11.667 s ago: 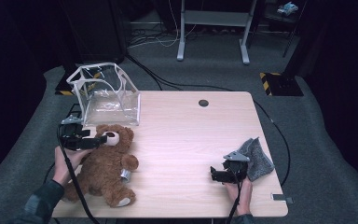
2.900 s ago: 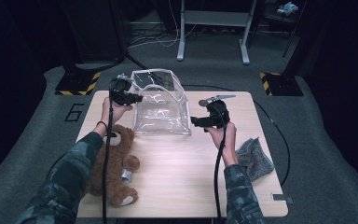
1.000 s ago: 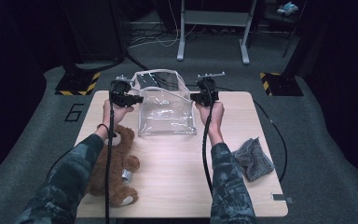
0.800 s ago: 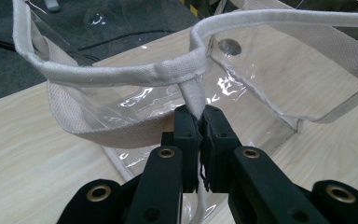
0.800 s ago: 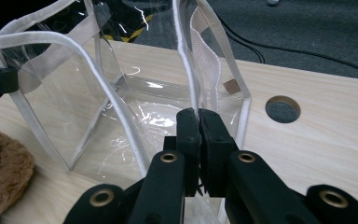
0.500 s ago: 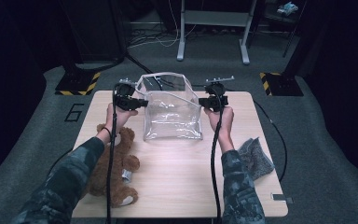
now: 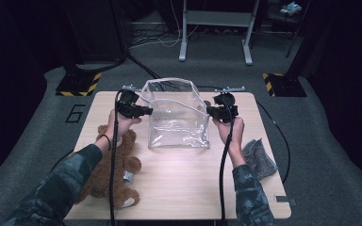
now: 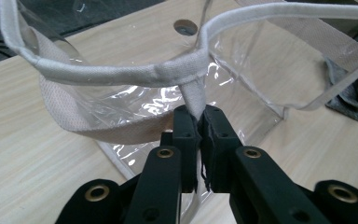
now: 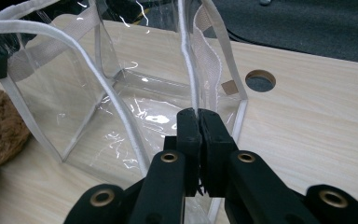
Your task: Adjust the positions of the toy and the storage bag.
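From above, teddy bear beside clear bag, close up, both hand-held grippers clamped on its white rim

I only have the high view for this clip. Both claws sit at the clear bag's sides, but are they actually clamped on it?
Observer: Yes. The left claw is shut on the white trim strip at the bag edge.
Operator: And the right one?
Observer: The right claw is shut on the bag's white side seam.
Operator: Anything inside the bag?
Observer: No; through its clear wall there is just the table.
Operator: Where's the bear relative to it?
Observer: The right gripper view shows the bear beyond the bag's far side, outside it.
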### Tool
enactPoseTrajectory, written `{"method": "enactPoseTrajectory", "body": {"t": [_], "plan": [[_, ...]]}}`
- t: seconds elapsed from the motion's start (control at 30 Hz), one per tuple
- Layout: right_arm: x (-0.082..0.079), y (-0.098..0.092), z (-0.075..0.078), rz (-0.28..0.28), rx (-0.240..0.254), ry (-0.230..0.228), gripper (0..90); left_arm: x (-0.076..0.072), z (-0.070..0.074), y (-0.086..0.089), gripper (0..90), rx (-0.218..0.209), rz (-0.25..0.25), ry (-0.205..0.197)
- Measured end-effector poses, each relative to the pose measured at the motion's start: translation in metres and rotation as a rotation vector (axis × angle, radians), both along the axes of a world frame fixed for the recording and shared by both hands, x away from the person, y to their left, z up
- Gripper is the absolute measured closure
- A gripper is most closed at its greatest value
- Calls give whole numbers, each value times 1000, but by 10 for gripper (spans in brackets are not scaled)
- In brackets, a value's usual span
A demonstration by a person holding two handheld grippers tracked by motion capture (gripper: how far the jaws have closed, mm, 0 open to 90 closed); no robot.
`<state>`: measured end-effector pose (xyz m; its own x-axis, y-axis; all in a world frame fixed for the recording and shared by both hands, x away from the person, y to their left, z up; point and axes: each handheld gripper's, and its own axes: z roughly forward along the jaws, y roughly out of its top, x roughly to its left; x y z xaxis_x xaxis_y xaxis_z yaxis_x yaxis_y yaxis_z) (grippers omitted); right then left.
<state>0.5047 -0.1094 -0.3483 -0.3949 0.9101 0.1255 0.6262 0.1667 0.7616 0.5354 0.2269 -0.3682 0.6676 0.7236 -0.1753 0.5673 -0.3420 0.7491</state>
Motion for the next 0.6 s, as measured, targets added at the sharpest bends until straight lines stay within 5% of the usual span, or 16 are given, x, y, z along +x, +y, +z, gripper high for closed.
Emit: {"method": "enactPoseTrajectory", "body": {"t": [0.13, 0.3, 0.5, 0.6], "plan": [[-2, -2, 1, 2, 2, 2, 842, 0, 8, 8, 643, -20, 2, 1], [3, -4, 3, 25, 17, -7, 689, 1, 23, 20, 408, -67, 55, -18], [16, -7, 8, 28, 11, -23, 598, 14, 32, 34, 328, -111, 163, -18], [24, -4, 10, 32, 7, -17, 588, 27, 30, 35, 312, -94, 221, -10]]}}
